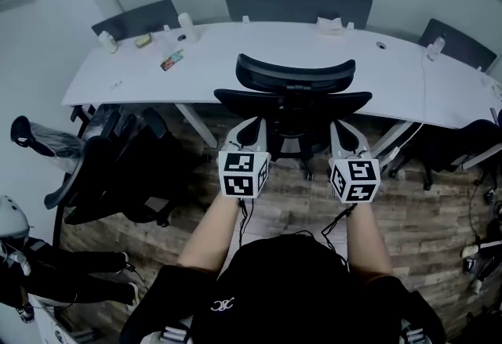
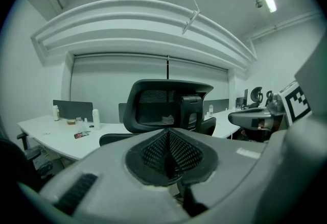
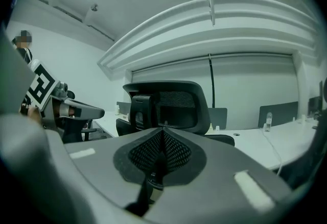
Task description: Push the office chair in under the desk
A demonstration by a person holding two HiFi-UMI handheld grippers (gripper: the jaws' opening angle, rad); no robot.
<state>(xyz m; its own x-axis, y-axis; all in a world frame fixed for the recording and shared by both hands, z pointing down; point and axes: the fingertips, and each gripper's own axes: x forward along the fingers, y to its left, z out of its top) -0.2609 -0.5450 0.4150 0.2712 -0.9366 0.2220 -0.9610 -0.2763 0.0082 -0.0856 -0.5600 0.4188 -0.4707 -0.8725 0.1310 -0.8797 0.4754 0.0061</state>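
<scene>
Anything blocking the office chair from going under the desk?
Nothing visible. The office chair sits at the desk edge, lined up with the gap between its slanted legs. The floor under the desk is mostly hidden.

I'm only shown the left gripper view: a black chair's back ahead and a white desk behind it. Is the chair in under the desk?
Observer: In the head view, the chair has its back at the desk's near edge. The seat is hidden beneath the back.
Visitor: What's the other gripper doing?
Observer: The right gripper is shut and empty, just behind the chair's back, side by side with the left gripper. I cannot tell if either touches it.
Visitor: Anything in the way?
Observer: Another black chair stands pulled out near the desk's left end, apart from this one.
</scene>
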